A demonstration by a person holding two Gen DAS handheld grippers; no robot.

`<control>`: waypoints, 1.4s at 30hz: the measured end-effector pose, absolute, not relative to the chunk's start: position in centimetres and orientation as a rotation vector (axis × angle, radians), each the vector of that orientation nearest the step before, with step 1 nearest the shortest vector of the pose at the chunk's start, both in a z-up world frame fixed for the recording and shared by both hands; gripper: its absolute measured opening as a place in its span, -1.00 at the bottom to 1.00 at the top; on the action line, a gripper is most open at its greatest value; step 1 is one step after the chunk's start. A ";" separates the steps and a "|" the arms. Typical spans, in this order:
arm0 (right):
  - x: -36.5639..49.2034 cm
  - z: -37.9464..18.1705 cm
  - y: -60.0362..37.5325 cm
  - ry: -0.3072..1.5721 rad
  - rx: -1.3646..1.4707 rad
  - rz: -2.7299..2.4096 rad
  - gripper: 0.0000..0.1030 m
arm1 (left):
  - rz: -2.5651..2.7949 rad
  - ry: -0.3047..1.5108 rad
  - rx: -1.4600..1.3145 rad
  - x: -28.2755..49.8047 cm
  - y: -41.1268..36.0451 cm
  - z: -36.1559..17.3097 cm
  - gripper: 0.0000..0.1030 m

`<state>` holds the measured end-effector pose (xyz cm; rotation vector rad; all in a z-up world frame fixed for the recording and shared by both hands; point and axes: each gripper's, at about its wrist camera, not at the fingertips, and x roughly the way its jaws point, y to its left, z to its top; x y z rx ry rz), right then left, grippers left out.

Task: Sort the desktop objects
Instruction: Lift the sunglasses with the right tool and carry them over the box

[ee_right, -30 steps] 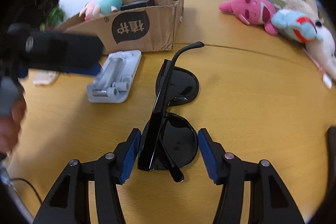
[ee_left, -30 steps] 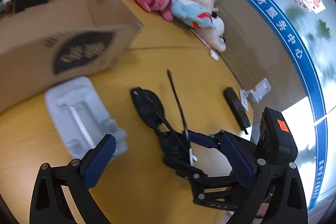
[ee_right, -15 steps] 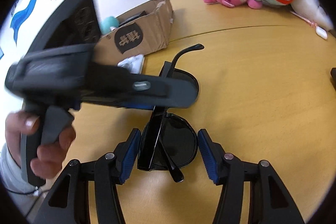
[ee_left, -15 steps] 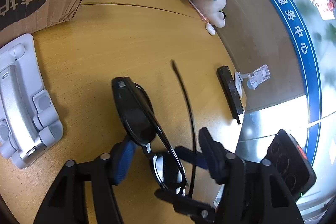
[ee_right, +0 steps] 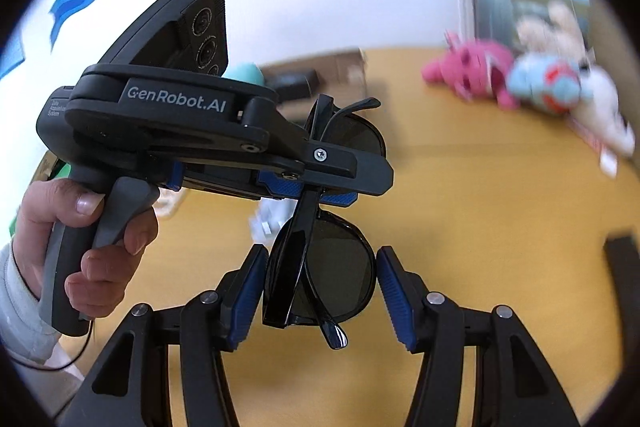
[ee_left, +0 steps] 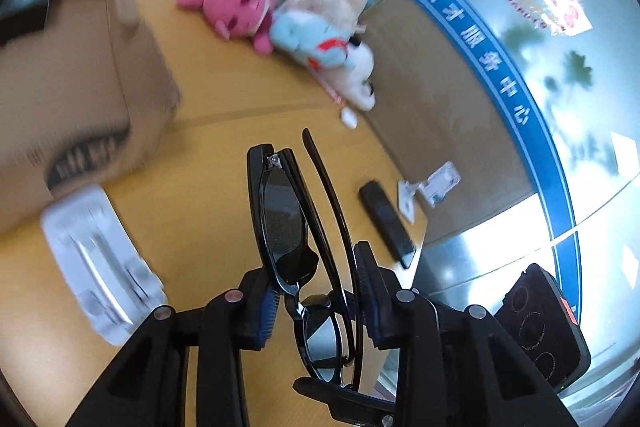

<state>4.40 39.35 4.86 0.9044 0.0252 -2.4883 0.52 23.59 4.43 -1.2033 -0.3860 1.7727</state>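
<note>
Black sunglasses [ee_left: 284, 223] hang in the air above the wooden table [ee_left: 224, 107]. My left gripper [ee_left: 316, 303] is shut on the sunglasses at their bridge. In the right wrist view the sunglasses [ee_right: 332, 263] sit between my right gripper's [ee_right: 320, 291] blue pads, which stand open on either side with small gaps. The left gripper [ee_right: 316, 187] reaches in from the left there, clamped across the frame.
A cardboard box [ee_left: 80, 75] stands at the back left. A white plastic holder [ee_left: 96, 259] lies on the table. Plush toys [ee_left: 304, 27] lie at the far edge. A black bar [ee_left: 386, 223] and a white clip [ee_left: 432, 187] lie at the right.
My left gripper has closed on the sunglasses at the bridge. The sunglasses have lifted off the table and both views have tilted up.
</note>
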 end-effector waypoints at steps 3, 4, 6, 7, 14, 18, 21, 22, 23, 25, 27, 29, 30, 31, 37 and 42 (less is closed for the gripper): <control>2.8 8.0 37.3 0.070 0.809 -2.489 0.07 | 1.826 -0.396 -1.130 -1.5 21.1 8.3 -0.36; 2.1 9.0 36.4 0.093 0.775 -2.489 0.07 | 1.840 -0.402 -1.115 -2.3 20.3 9.4 -0.36; 0.1 11.0 34.4 0.128 0.713 -2.476 0.07 | 1.872 -0.400 -1.090 -4.4 18.3 11.5 -0.36; -0.9 11.7 33.7 0.124 0.701 -2.463 0.07 | 1.882 -0.402 -1.086 -5.5 17.6 12.1 -0.35; -8.0 14.3 28.3 0.131 0.701 -2.411 0.07 | 1.926 -0.493 -1.099 -14.3 12.9 14.1 -0.34; -12.8 13.6 25.7 0.148 0.794 -2.387 0.07 | 1.934 -0.521 -1.142 -20.5 11.7 13.3 -0.36; -16.8 12.0 24.5 0.155 0.895 -2.357 0.07 | 1.915 -0.534 -1.209 -24.9 11.5 10.8 -0.36; -18.0 11.3 24.1 0.157 0.934 -2.346 0.07 | 1.904 -0.535 -1.241 -26.6 11.6 9.6 -0.36; -19.5 10.3 23.7 0.162 0.981 -2.331 0.07 | 1.896 -0.539 -1.263 -27.5 11.7 8.7 -0.36; -21.6 8.5 23.0 0.185 1.061 -2.304 0.07 | 1.864 -0.555 -1.316 -29.9 11.8 6.1 -0.38; -23.1 7.1 22.7 0.199 1.126 -2.282 0.07 | 1.840 -0.574 -1.363 -31.5 12.1 3.9 -0.38; -24.7 5.4 22.9 0.192 1.194 -2.258 0.07 | 1.814 -0.599 -1.397 -32.5 12.5 1.9 -0.38; -25.3 4.7 23.0 0.185 1.223 -2.250 0.07 | 1.804 -0.605 -1.414 -32.8 12.9 0.9 -0.38; -25.8 4.0 23.1 0.178 1.256 -2.242 0.07 | 1.792 -0.608 -1.434 -33.2 13.3 0.0 -0.38; -27.8 1.5 23.6 0.173 1.466 -2.203 0.07 | 1.739 -0.619 -1.529 -33.9 15.6 -4.4 -0.37; -28.4 0.1 23.2 0.244 1.576 -2.186 0.07 | 1.729 -0.623 -1.609 -34.1 16.2 -6.8 -0.25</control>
